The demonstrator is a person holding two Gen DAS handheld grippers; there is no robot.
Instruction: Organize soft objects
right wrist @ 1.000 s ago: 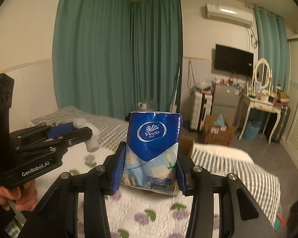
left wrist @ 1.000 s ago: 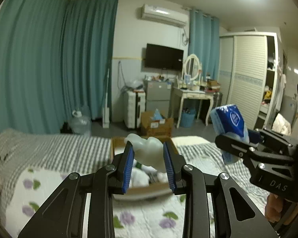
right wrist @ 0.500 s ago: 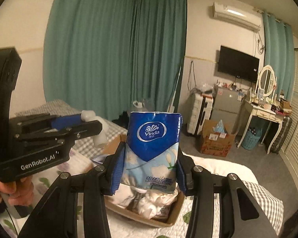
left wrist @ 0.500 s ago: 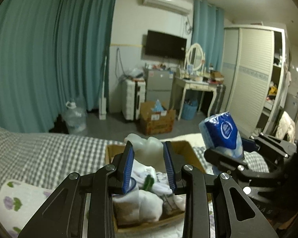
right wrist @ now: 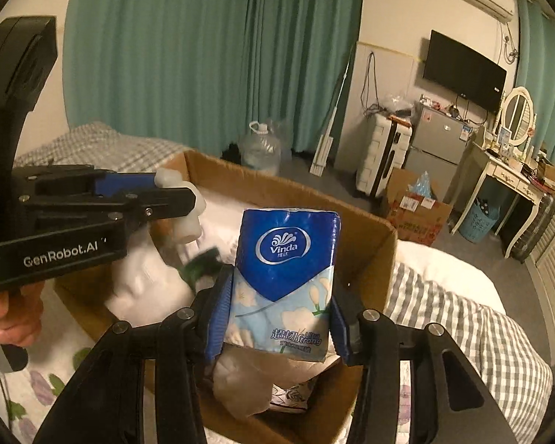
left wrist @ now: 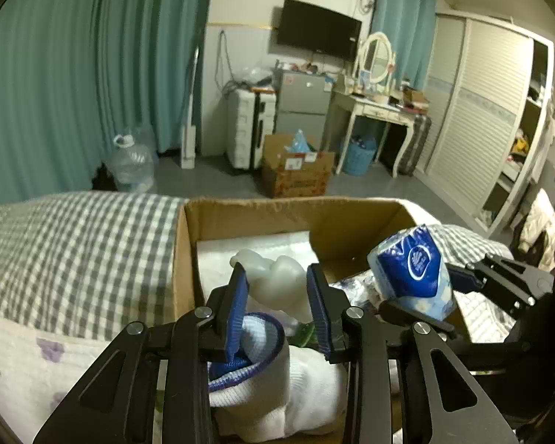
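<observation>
Teal curtains (left wrist: pixel 74 74) hang along the back wall of a bedroom, with a wall-mounted television (left wrist: pixel 318 29), a white dressing table (left wrist: pixel 377 111) and a slatted wardrobe (left wrist: pixel 477 129) off to the right. We are standing over a bed covered in a grey checked blanket (left wrist: pixel 74 251) and a white quilt printed with purple flowers (right wrist: pixel 37 388). On the bed sits an open cardboard box (left wrist: pixel 277 214), already partly filled with white socks (left wrist: pixel 296 399) and other pale soft items. Our left gripper (left wrist: pixel 277 296) is clamped on a squashy white toy (left wrist: pixel 277 277), its blue pads pressed against both sides, and it hangs over the inside of the box, just above the socks. Our right gripper (right wrist: pixel 277 318) is clamped on a blue Vinda tissue pack (right wrist: pixel 285 281), held upright with the logo facing the camera, over the right-hand part of the same box. In the right wrist view we can see our left hand (right wrist: pixel 7 318) wrapped around the handle of the left gripper. On the floor beyond the bed stand a large clear water jug (left wrist: pixel 133 162) and a second cardboard carton (left wrist: pixel 296 170).
</observation>
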